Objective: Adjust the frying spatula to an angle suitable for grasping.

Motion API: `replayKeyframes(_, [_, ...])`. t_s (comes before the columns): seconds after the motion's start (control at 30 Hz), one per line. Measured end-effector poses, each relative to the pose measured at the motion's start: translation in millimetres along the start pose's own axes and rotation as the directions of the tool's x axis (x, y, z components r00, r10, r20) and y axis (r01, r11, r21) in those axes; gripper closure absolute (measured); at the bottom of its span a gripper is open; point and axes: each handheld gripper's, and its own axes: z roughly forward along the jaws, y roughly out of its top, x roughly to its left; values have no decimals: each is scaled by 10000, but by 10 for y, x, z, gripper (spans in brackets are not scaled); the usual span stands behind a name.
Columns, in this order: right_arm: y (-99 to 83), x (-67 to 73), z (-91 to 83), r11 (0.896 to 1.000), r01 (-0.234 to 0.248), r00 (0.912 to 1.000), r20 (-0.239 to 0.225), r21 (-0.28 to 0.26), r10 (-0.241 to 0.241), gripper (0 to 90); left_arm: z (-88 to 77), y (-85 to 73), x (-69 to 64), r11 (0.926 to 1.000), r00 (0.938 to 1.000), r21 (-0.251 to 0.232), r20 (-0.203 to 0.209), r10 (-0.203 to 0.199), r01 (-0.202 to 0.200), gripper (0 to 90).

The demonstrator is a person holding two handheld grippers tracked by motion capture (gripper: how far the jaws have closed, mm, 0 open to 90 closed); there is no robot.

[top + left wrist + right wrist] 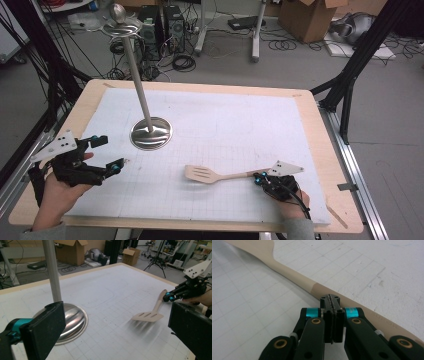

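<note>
- At the near right of the table, my right gripper [259, 176] is clenched, its black jaws pressed flat together with nothing between them. In the right gripper view the closed tip [330, 300] sits against the side of the spatula [292, 275] handle, touching it rather than pinching it.
- I judge the step in hand to be a nudge or re-positioning of the spatula with the closed tip. A true pick-up is not yet made.
- The spatula [220, 175] lies on the white mat, head toward the middle of the table and handle end at the right gripper.
- The next move calls for parting the jaws, straddling the slim handle and closing squarely across it, since the rounded shaft could roll or skid away.
- It is pale, smooth wood: a flat, slotted head [150, 315] that narrows to a long handle.
- My left gripper [97, 155] hovers at the near left, released, its broad matte pads wide apart and holding nothing.
- Just beyond it stands a polished metal stand, with a domed round base [151, 133], a thin matte pole [140, 85] and a shallow dish on top.
- Underneath, the white gridded mat [240, 125] covers a light wooden tabletop [320, 150].
</note>
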Motion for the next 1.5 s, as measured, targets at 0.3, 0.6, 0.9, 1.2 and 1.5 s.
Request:
replayKeyframes(0.3, [54, -52, 69, 9998, -184, 9997, 187, 9, 184, 900, -87, -27, -1, 10000, 9997, -11, -225, -46, 46, 18])
replayKeyframes(0.6, [97, -93, 128, 9997, -226, 9992, 326, -9, 226, 900, -160, -62, -18, 10000, 9992, 64, -396, -66, 68, 18])
replayKeyframes(0.9, [147, -141, 196, 9996, -273, 9986, 453, -44, 274, 900, -272, -84, -23, 10000, 9977, -17, -677, -79, 78, 18])
replayKeyframes(1.2, [213, -186, 280, 9996, -291, 9973, 678, -23, 292, 900, -374, -123, -36, 9999, 9956, 24, -921, -142, 144, 18])
replayKeyframes(1.5, [275, -242, 363, 9991, -424, 9963, 744, -67, 428, 900, -505, -161, -47, 9997, 9934, -66, -1129, -224, 218, 18])
